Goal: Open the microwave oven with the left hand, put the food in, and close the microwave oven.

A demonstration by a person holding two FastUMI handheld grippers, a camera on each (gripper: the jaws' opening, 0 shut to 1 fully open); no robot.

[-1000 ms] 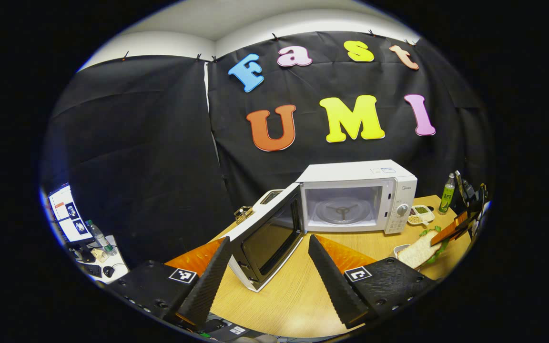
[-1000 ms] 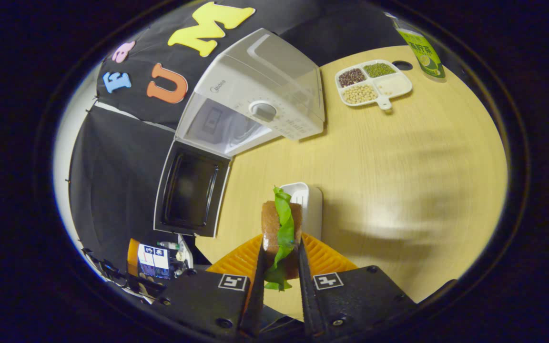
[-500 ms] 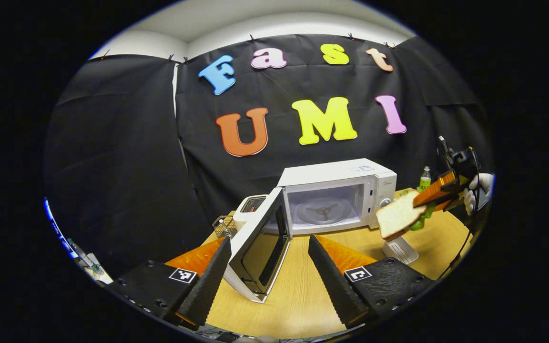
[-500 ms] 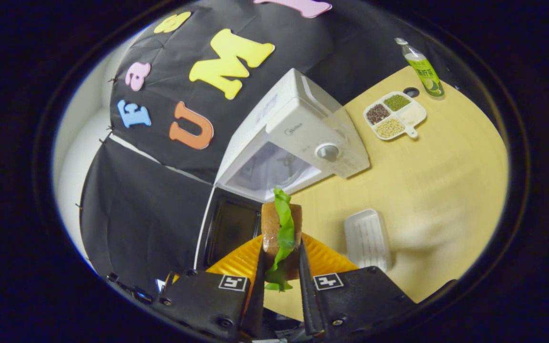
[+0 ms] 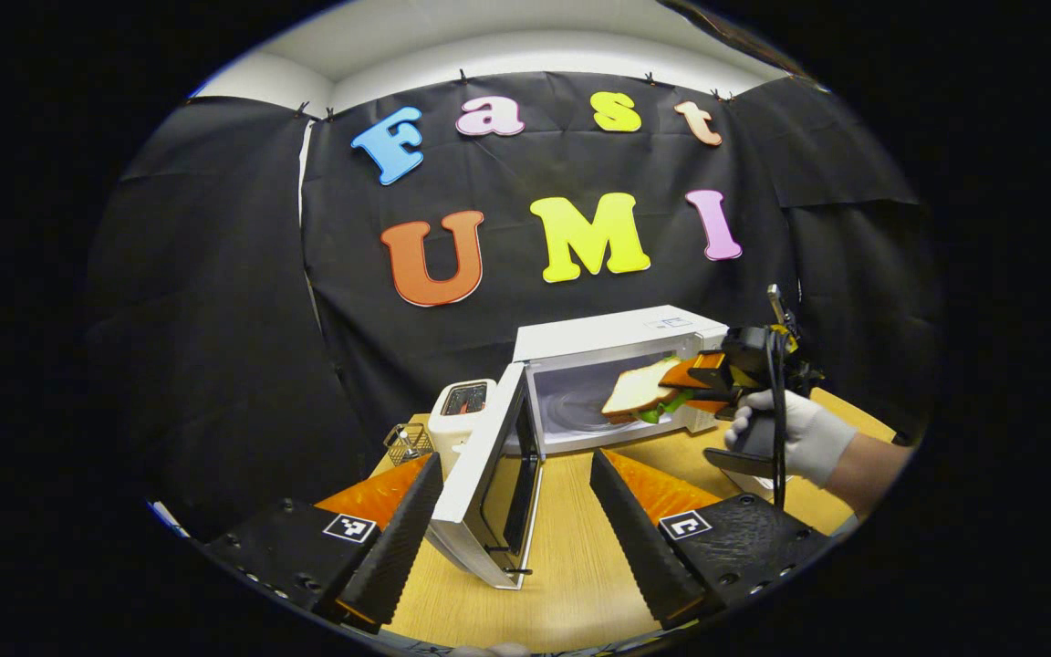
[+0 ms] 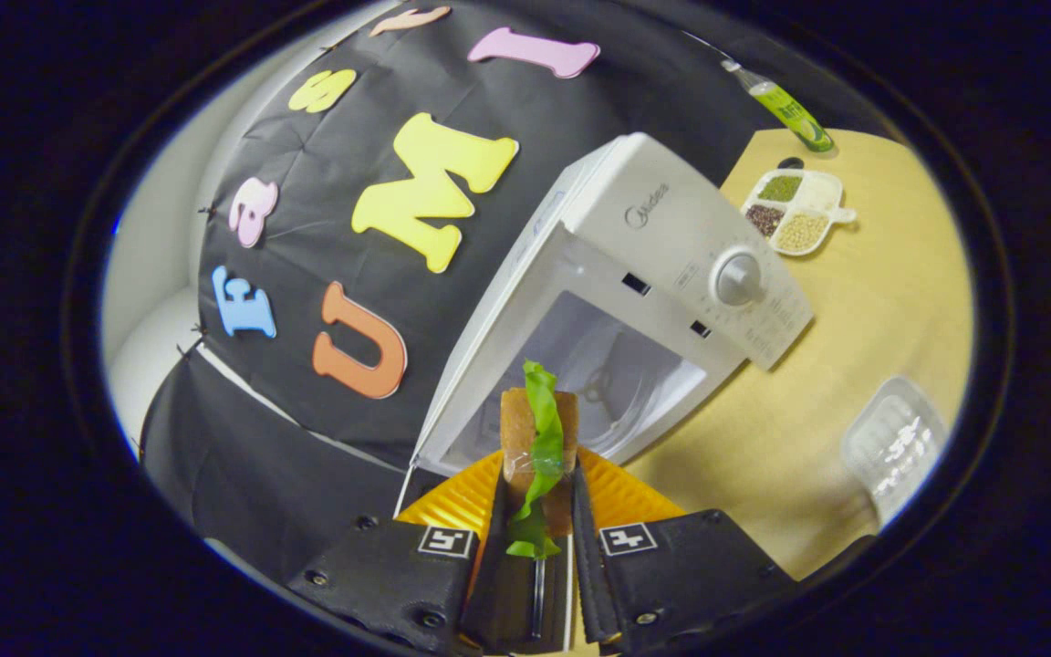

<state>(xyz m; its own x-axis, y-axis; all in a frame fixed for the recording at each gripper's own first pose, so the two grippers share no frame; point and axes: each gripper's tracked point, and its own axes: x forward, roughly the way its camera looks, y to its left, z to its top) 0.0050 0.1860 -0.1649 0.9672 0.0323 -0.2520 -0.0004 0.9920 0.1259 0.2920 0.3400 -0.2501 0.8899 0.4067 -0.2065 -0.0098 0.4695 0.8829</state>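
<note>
Wooden tabletop (image 5: 571, 566): microwave (image 5: 621, 342) door open; right gripper (image 6: 535, 511) fingers clamp sandwich (image 6: 536, 438), cavity mouth directly ahead. Left gripper (image 5: 512, 525) spread wide, empty.

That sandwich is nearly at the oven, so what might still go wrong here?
The right gripper pinches the sandwich by one end, so the far end or its green leaf could sag or slip out. The sandwich could also bump the rim of the microwave opening. The open door stands beside the left gripper, which might knock it.
</note>
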